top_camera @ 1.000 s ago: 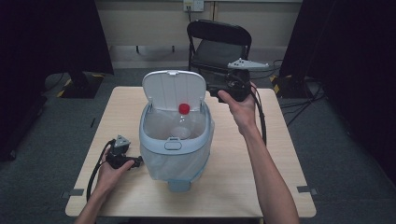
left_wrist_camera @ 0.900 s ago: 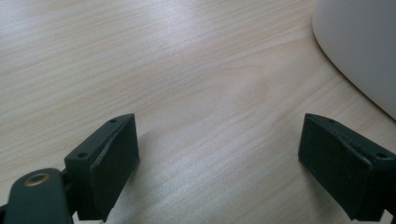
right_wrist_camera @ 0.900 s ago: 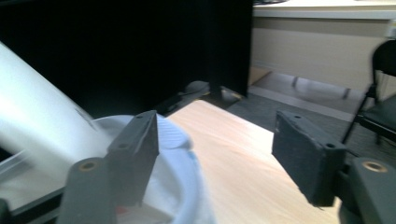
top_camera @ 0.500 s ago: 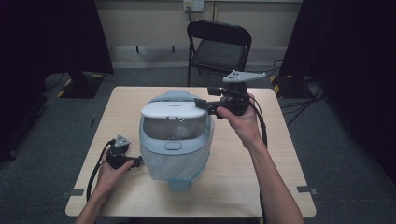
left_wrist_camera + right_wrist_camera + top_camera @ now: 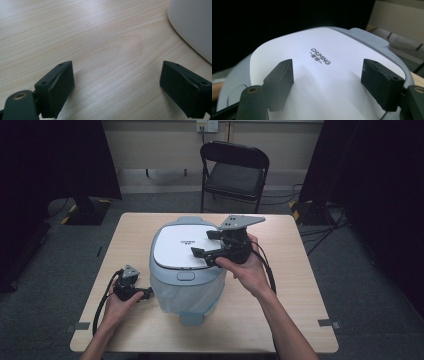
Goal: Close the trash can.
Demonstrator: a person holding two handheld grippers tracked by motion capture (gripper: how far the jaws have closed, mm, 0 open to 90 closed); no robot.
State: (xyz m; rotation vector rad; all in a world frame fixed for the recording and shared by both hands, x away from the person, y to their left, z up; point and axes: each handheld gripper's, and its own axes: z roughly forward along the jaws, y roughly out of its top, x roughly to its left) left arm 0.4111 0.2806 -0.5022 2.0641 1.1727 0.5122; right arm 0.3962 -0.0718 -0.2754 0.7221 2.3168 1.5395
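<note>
A pale blue bin (image 5: 186,292) with a white hinged lid (image 5: 176,247) stands in the middle of the wooden table (image 5: 295,285). The lid lies flat and closed on the bin. My right gripper (image 5: 201,243) hovers over the lid's right part, pointing left, open with nothing between its jaws, which have just been opening. In the right gripper view the lid (image 5: 342,82), printed with a brand name, spreads close under the right gripper (image 5: 327,80). My left gripper (image 5: 146,293) rests on the table just left of the bin. It stands open (image 5: 117,85) over bare wood, with the bin's wall (image 5: 195,25) at the right.
A black folding chair (image 5: 235,172) stands behind the table's far edge. Cables trail from both grippers across the tabletop. Bare wood lies to the right of the bin and along the front edge. Dark curtains flank the room.
The lid has swung down from upright to closed. My right gripper has followed it forward and down over the lid. The left gripper has stayed put.
</note>
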